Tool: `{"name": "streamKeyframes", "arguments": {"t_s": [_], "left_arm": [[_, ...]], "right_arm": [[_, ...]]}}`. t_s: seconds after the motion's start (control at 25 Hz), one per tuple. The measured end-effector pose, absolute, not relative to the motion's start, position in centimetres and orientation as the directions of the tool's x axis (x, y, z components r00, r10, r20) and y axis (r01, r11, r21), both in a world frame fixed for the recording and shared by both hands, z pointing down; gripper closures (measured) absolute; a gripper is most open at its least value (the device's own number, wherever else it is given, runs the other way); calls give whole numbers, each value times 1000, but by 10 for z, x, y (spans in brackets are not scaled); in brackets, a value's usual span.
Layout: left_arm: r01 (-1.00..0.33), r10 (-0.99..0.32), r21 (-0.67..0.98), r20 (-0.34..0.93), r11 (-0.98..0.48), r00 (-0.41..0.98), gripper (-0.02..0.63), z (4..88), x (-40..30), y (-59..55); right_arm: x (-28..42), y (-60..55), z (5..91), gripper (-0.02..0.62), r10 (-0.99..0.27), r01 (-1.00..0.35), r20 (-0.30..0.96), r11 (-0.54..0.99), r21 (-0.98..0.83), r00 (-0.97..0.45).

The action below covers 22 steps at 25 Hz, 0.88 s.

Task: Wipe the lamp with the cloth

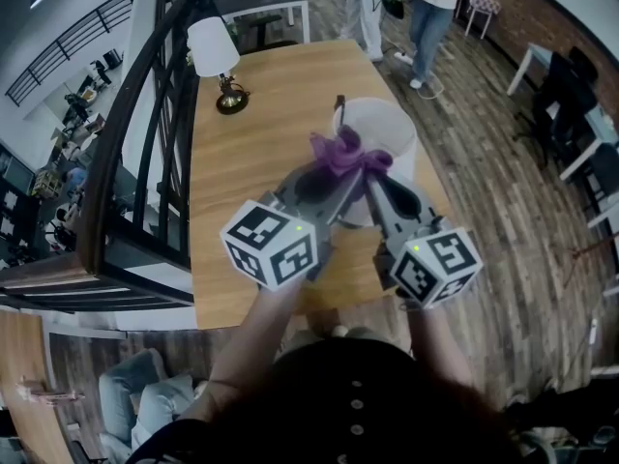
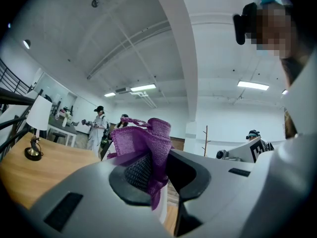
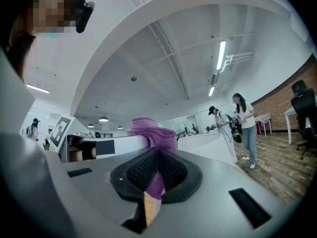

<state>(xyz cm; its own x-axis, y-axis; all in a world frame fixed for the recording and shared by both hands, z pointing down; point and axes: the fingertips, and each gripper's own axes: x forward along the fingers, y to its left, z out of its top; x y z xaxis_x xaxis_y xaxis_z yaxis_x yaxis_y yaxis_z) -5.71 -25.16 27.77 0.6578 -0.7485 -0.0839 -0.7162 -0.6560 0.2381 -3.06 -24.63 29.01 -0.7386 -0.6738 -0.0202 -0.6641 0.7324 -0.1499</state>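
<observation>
A purple cloth point(image 1: 343, 153) hangs bunched between both grippers, just above the rim of a big white lamp shade point(image 1: 392, 129) on the wooden table point(image 1: 251, 162). My left gripper point(image 1: 337, 169) is shut on the cloth point(image 2: 143, 143), which drapes over one pad. My right gripper point(image 1: 373, 175) pinches the cloth point(image 3: 151, 133) between its ribbed pads, with the white shade point(image 3: 208, 145) just beyond. A small lamp point(image 1: 215, 51) with a white shade and brass base stands at the table's far left corner, also in the left gripper view point(image 2: 38, 115).
A dark metal railing point(image 1: 145, 143) runs along the table's left side with a drop beyond it. People point(image 1: 430, 8) stand on the wood floor past the far end of the table. The table's near edge lies under my hands.
</observation>
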Motion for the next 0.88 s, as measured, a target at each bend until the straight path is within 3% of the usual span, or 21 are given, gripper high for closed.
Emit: {"name": "streamKeyframes", "arguments": {"t_s": [0.88], "left_arm": [[-711,-744,296,2,-638,668,529,323,-52,-239]], "right_arm": [[-28,-239,326,583,-685,-678,44,706,-207,-727]]}}
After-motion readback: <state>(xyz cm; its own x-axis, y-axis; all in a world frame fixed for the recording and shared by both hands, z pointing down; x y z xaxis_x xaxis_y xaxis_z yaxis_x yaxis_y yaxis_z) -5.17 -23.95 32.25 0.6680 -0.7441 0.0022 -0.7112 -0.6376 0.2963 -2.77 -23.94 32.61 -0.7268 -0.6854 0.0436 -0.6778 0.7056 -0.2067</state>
